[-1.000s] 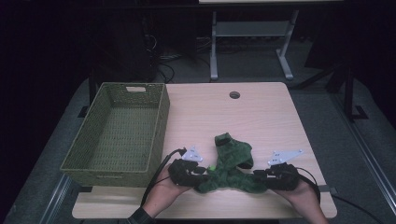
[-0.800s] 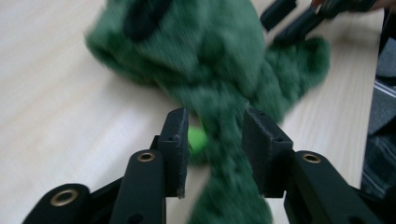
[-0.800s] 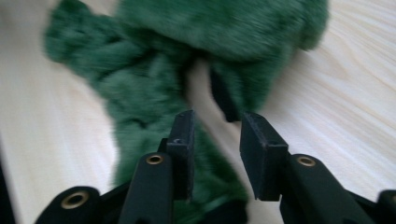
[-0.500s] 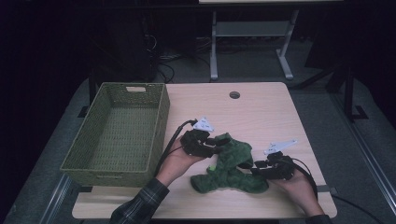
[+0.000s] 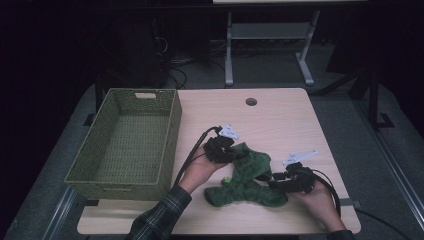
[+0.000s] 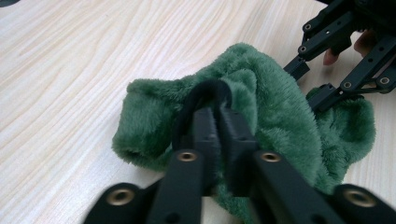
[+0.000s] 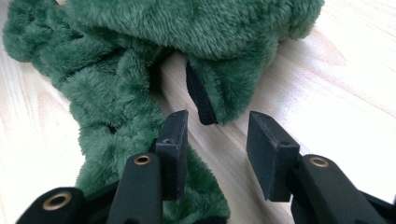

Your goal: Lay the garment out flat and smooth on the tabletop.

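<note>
A green fleecy cloth (image 5: pixel 250 175) with a black trim lies crumpled on the wooden table (image 5: pixel 280 120) near its front edge. My left gripper (image 5: pixel 238 155) is at the cloth's far left corner. In the left gripper view its jaws have just closed, and the left gripper (image 6: pixel 218 109) is shut on the black trim (image 6: pixel 205 88) of a raised fold of cloth (image 6: pixel 280 107). My right gripper (image 5: pixel 268 180) is at the cloth's right side. In the right gripper view the right gripper (image 7: pixel 218 126) has been opening and stands open, with a hanging end of trim (image 7: pixel 198 93) just ahead of its pads.
A green woven basket (image 5: pixel 170 135) stands on the left of the table, close to my left hand. A cable hole (image 5: pixel 251 102) sits near the far edge. Bare wood lies beyond the cloth and to its right.
My left gripper moved from the cloth's near left edge away to its far corner and closed on the trim. The cloth bunched up there. My right gripper shifted slightly left.
</note>
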{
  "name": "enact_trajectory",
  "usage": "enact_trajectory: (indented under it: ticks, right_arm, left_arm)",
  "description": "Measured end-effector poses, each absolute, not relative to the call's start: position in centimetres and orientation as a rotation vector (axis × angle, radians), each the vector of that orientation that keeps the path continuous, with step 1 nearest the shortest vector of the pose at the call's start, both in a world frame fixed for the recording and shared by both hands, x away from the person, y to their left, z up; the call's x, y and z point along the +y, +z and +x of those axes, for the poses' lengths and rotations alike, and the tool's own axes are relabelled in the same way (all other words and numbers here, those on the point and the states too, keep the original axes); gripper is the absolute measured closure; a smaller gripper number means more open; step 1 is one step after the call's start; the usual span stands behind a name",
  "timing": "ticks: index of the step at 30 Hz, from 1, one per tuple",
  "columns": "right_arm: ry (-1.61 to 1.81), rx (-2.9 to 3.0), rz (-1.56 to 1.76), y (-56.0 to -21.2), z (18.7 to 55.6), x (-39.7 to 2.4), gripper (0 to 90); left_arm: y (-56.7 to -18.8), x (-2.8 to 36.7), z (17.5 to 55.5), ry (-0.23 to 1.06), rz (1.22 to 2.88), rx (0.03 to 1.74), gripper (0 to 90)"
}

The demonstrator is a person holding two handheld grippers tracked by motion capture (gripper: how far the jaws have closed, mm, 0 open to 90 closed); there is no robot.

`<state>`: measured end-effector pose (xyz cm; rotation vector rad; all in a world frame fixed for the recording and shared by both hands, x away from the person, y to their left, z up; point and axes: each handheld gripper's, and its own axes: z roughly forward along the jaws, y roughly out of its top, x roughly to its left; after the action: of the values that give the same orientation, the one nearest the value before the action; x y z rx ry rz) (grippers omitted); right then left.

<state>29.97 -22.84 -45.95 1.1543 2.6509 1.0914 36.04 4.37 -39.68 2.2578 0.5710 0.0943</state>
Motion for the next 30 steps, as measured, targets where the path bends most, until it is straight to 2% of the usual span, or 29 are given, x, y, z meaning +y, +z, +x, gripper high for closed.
enact_trajectory:
  ticks: [2, 4, 6, 9, 11, 13, 15, 17, 23, 25, 26, 30]
  right_arm:
    - [1.094, 2.645, 1.159, -45.9, 29.9, -22.9, 58.0]
    - [1.106, 2.645, 1.169, -46.1, 29.8, -23.1, 58.0]
    - [1.107, 2.641, 1.174, -46.1, 29.7, -23.2, 57.5]
    - [1.125, 2.635, 1.178, -46.0, 29.8, -23.3, 57.2]
    - [1.126, 2.635, 1.168, -46.0, 29.9, -23.2, 56.8]
    - [1.129, 2.636, 1.168, -46.1, 29.9, -23.1, 56.7]
    - [1.128, 2.633, 1.182, -46.1, 29.9, -23.0, 56.6]
    - [1.126, 2.634, 1.174, -46.2, 30.1, -22.8, 56.7]
    - [1.111, 2.626, 1.176, -46.5, 30.4, -22.1, 58.6]
    - [1.114, 2.624, 1.160, -46.6, 30.6, -21.8, 62.1]
    - [1.112, 2.625, 1.169, -46.6, 30.7, -21.7, 67.7]
    - [1.092, 2.632, 1.143, -46.5, 31.0, -21.5, 79.4]
  left_arm:
    - [-39.4, 4.6, 36.0, 0.097, 2.229, 0.573, 81.4]
    - [-39.1, 4.6, 36.2, 0.068, 2.214, 0.571, 64.9]
    - [-38.8, 4.2, 36.2, 0.077, 2.226, 0.549, 60.2]
    - [-39.0, 3.2, 36.4, 0.067, 2.260, 0.537, 57.8]
    - [-39.4, 2.8, 36.6, 0.053, 2.272, 0.549, 59.4]
    - [-39.9, 2.5, 36.9, 0.041, 2.286, 0.555, 64.7]
    - [-40.1, 2.5, 37.0, 0.051, 2.310, 0.546, 76.7]
    - [-40.1, 2.7, 37.0, 0.035, 2.293, 0.560, 84.8]
    - [-38.9, 4.0, 36.3, 0.065, 2.238, 0.567, 85.9]
    - [-38.6, 4.7, 36.0, 0.081, 2.211, 0.579, 85.9]
    - [-38.6, 5.0, 35.9, 0.087, 2.201, 0.586, 85.9]
    - [-38.7, 7.1, 35.3, 0.113, 2.159, 0.628, 85.8]
